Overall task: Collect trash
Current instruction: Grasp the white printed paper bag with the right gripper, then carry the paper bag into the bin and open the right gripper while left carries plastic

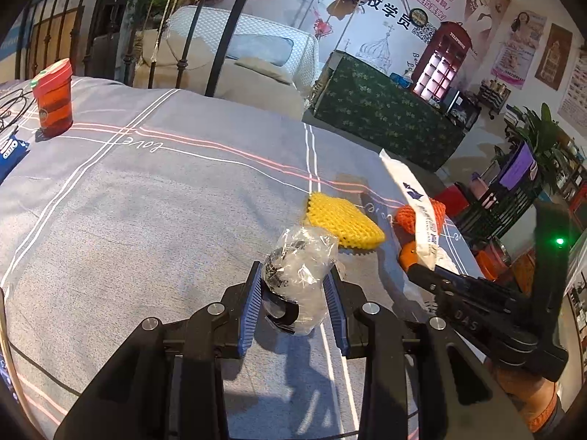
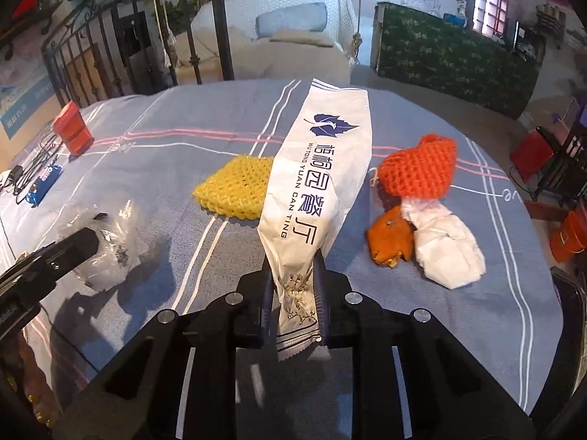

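My left gripper (image 1: 295,277) is closed around a crumpled clear plastic wrapper (image 1: 301,275) on the grey cloth; the wrapper also shows in the right wrist view (image 2: 110,245). My right gripper (image 2: 293,260) is shut on a long white paper sleeve (image 2: 319,168) with blue print and holds it up above the cloth; the sleeve also shows in the left wrist view (image 1: 414,205). A yellow foam net (image 2: 234,190) lies flat behind it. An orange foam net (image 2: 418,172), orange peel (image 2: 389,242) and a crumpled white tissue (image 2: 447,245) lie to the right.
A red cup (image 1: 53,97) stands at the far left, with a blue Oreo pack (image 1: 11,148) and black cables (image 2: 33,168) near it. The table edge runs along the right. A black iron railing (image 2: 91,58) stands behind the table.
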`<action>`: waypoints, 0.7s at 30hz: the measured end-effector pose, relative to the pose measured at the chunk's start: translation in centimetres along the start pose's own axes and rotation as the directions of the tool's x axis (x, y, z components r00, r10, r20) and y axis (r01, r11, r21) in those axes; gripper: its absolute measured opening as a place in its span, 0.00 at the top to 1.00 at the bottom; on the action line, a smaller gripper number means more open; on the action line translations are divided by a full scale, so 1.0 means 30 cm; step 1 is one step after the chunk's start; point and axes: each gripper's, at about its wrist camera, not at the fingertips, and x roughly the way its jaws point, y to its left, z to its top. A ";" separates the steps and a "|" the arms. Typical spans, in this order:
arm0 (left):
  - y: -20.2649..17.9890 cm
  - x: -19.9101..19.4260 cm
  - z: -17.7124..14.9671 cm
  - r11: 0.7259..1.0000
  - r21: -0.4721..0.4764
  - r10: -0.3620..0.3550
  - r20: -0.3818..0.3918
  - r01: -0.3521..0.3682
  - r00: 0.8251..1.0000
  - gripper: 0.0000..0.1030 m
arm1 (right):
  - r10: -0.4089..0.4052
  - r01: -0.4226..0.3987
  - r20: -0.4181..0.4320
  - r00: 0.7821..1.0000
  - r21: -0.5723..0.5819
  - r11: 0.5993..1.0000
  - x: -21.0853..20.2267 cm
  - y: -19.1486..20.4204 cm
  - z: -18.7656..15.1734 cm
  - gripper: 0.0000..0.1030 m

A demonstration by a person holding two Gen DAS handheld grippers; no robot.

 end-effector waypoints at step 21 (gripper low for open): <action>-0.199 -0.032 -0.047 0.990 0.113 -0.089 0.018 0.086 0.996 0.68 | -0.021 0.014 0.137 0.990 0.049 0.999 -0.276 -0.117 -0.140 0.80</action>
